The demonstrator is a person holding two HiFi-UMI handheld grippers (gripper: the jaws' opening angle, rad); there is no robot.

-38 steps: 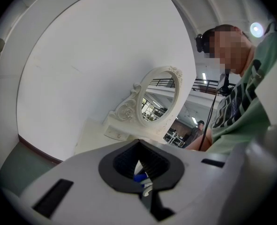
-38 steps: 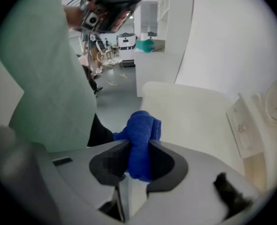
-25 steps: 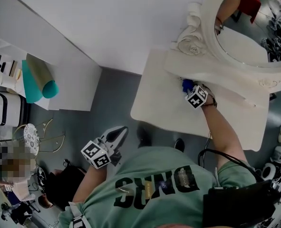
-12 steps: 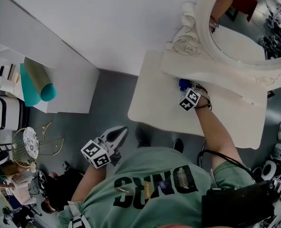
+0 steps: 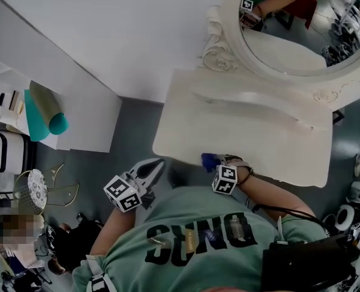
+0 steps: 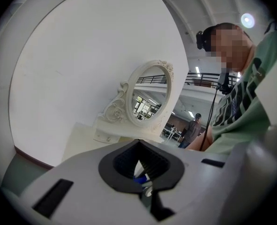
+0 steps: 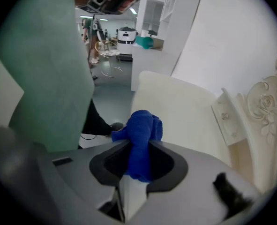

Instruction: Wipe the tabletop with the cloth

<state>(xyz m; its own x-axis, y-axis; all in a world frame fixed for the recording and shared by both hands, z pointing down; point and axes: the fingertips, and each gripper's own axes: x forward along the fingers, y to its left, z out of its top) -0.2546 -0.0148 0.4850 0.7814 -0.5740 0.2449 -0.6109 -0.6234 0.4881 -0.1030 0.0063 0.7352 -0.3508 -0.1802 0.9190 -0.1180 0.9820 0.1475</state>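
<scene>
The blue cloth (image 5: 209, 161) is sitting pinched in the right gripper's (image 5: 219, 162) closed jaws at the tabletop's (image 5: 240, 123) near edge, drawn back from the oval mirror's (image 5: 289, 38) base. The left gripper (image 5: 154, 166), jaws together and empty, is hanging off the near-left corner.

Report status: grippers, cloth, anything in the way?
Right gripper shut on blue cloth, at the tabletop's near edge. Left gripper shut, empty, off the table. Only the mirror at the back; nothing in the wiping path.
</scene>
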